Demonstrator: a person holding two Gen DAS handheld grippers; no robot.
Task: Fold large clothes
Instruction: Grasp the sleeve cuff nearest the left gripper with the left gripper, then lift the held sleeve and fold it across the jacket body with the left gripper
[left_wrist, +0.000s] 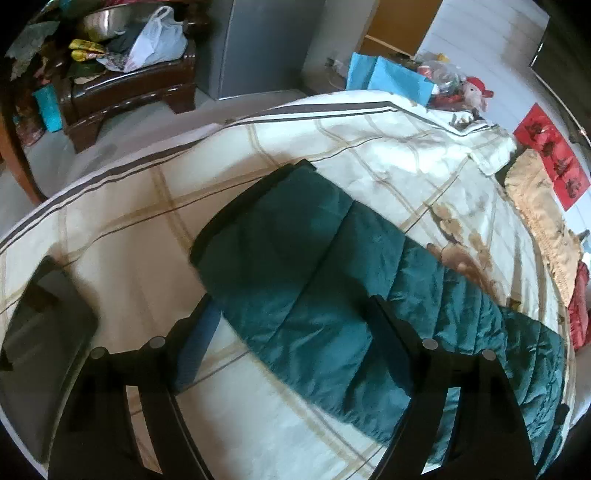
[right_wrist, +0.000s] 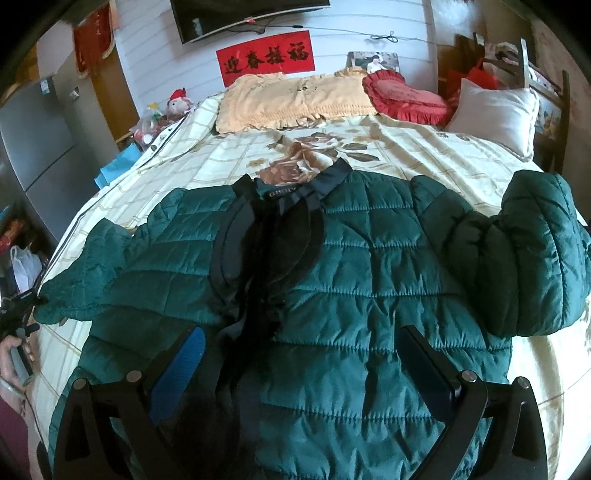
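A dark green quilted jacket (right_wrist: 369, 295) lies spread flat on the bed, collar toward the pillows, front open with a black lining showing. Its left sleeve (left_wrist: 295, 277) stretches out toward the bed's left edge. Its right sleeve (right_wrist: 532, 254) is bent back near the bed's right side. My left gripper (left_wrist: 291, 306) is open and hovers over the left sleeve, holding nothing. My right gripper (right_wrist: 299, 339) is open above the jacket's lower front, holding nothing.
The bed has a cream checked cover (right_wrist: 424, 147) with a flower print. Pillows (right_wrist: 291, 96) lie at the head. A dark wooden stool (left_wrist: 129, 92) with bags stands beyond the bed's left side, next to a grey fridge (left_wrist: 258, 44). A dark flat object (left_wrist: 44, 317) lies on the bed at left.
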